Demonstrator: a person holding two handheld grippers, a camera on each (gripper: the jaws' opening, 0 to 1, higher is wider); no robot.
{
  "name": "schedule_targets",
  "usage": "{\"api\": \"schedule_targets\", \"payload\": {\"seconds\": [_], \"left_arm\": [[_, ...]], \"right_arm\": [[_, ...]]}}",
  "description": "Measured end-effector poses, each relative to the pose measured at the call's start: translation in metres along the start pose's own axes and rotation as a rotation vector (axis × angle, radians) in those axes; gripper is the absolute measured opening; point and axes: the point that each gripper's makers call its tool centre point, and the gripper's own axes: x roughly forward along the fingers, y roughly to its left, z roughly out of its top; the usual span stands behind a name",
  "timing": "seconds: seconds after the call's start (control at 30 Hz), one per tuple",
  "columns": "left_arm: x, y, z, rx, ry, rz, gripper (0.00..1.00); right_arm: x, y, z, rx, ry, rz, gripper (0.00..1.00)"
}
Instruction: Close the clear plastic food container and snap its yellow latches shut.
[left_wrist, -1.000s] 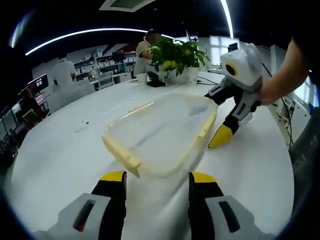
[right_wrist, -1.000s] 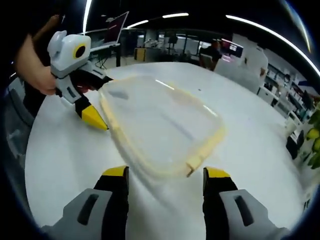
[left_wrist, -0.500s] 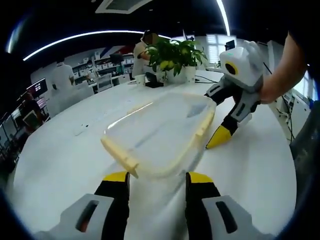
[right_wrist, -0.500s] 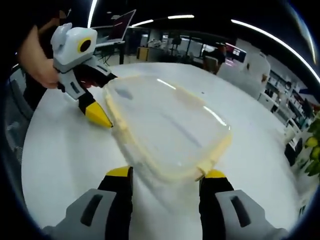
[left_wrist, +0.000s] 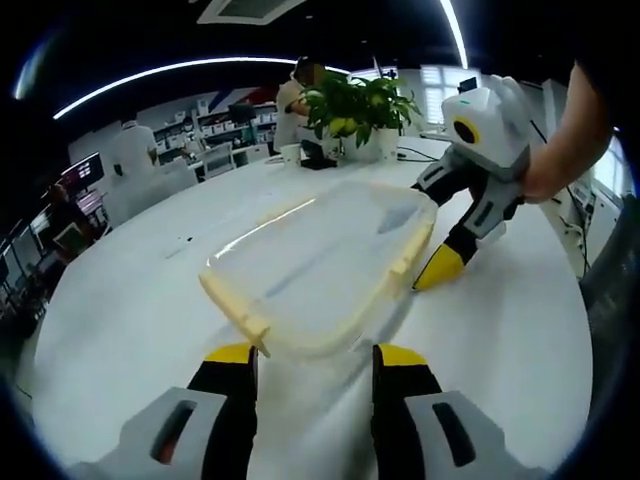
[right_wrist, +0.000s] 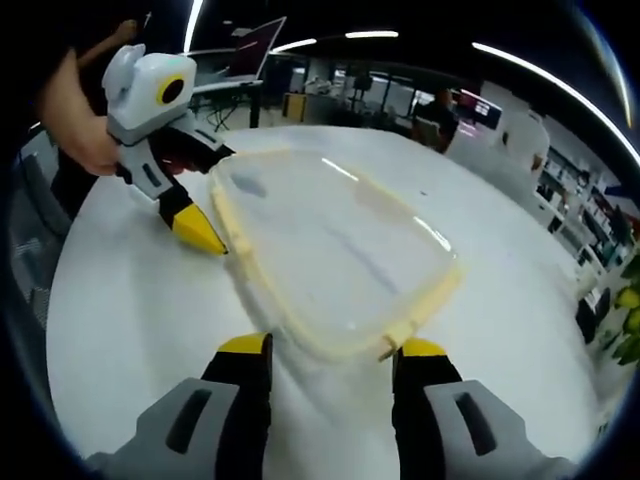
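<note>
Sitting mid-frame on a round white table (left_wrist: 120, 300), the clear plastic container (left_wrist: 320, 265) has its lid on, yellow latches (left_wrist: 235, 310) along the edges. Left gripper (left_wrist: 312, 362) jaws spread, at the container's near edge; right gripper (right_wrist: 325, 352) likewise spread. Potted plant (left_wrist: 355, 110) at top centre of left gripper view. Open office behind: desks, shelves, ceiling light strips, people at upper left.

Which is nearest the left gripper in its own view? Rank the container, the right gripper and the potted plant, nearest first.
1. Container: on the table just ahead of the left gripper.
2. Right gripper: farther, at the container's right edge.
3. Potted plant: farthest, at the table's far side.
</note>
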Motion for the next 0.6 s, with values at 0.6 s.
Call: {"api": "schedule_targets", "payload": {"seconds": [0.6], "left_arm": [[-0.033,0.020,-0.025,-0.043,0.024,0.064,0.39]], "right_arm": [[0.018,0.031,0.021,-0.070,0.008,0.075,0.41]]}}
